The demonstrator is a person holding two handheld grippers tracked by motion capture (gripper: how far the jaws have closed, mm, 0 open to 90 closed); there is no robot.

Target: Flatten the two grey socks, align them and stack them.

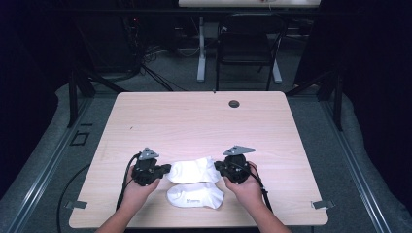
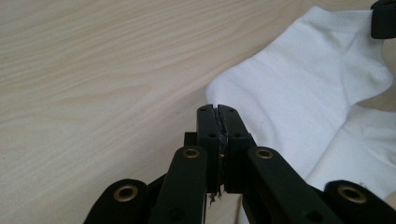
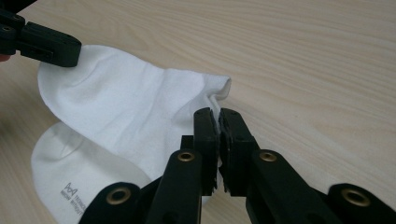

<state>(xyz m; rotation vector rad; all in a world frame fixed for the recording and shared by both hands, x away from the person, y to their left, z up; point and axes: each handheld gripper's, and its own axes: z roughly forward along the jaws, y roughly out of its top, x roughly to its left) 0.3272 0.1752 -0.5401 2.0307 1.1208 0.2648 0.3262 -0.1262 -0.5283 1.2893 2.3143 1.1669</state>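
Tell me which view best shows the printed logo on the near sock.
Right gripper view: the grey logo on the near sock is large enough to make out there. The high view gives a faint smudge. The left gripper view shows a plain patch of that sock.

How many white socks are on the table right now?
2. One white sock is stretched between the left gripper and right gripper; the second sock lies flat just below it, nearer the person.

a lab: dark curtains, floor cables [image 1: 145, 58], bare wooden table [image 1: 194, 116].
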